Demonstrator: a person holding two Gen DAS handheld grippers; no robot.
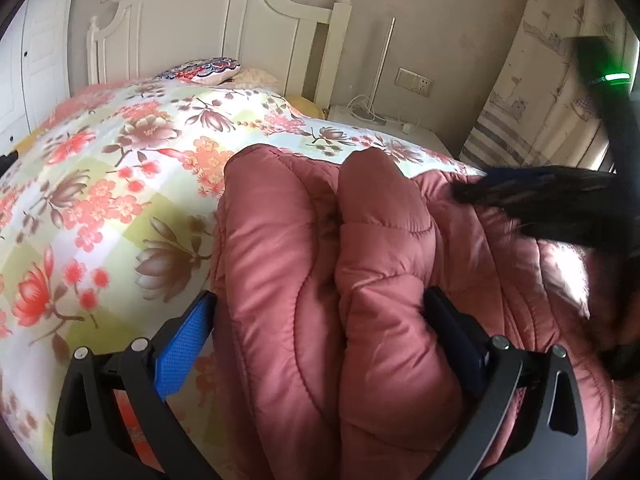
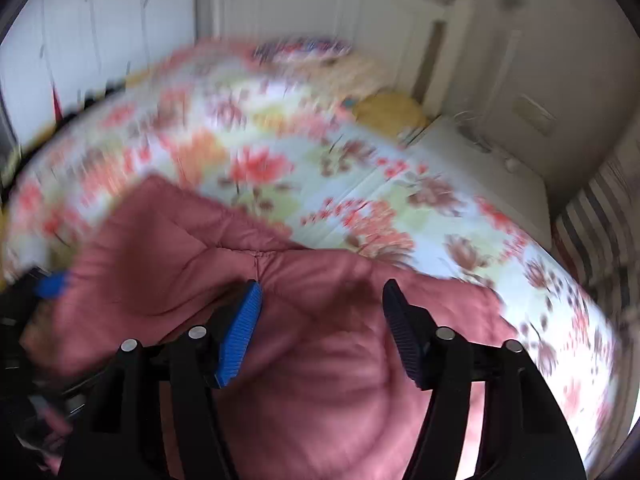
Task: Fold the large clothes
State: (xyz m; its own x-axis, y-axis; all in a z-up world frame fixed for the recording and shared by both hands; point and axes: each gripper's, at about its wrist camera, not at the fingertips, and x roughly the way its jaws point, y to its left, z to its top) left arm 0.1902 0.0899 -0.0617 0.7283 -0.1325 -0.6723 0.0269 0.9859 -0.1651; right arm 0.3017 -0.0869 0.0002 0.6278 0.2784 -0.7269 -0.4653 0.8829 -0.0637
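On the flowered bedspread lies the pink quilted jacket, bunched into thick padded rolls that run away from you toward the white headboard. Your left gripper straddles two of those rolls: its jaws stand wide, one on each flank of the bundle, with the blue pad just beside the left roll and the dark one against the right. You cannot tell from this view whether the pads truly press the padding or merely bracket it. Your right gripper hovers over the jacket's nearer part with its fingers apart; the fabric beneath looks to lie below the pads rather than between them, though that view is badly smeared by motion.

What matters for the coming move is the jacket's long axis. It runs along your left gripper's pointing line, so the bundle already sits inside that hand's reach, and a squeeze there would gather both rolls at once. The far edge, a seamed corner, lies ahead of your right fingers and a little left of centre. Your left hand is the nearer one to a firm hold; your right probably needs to come down and forward first.
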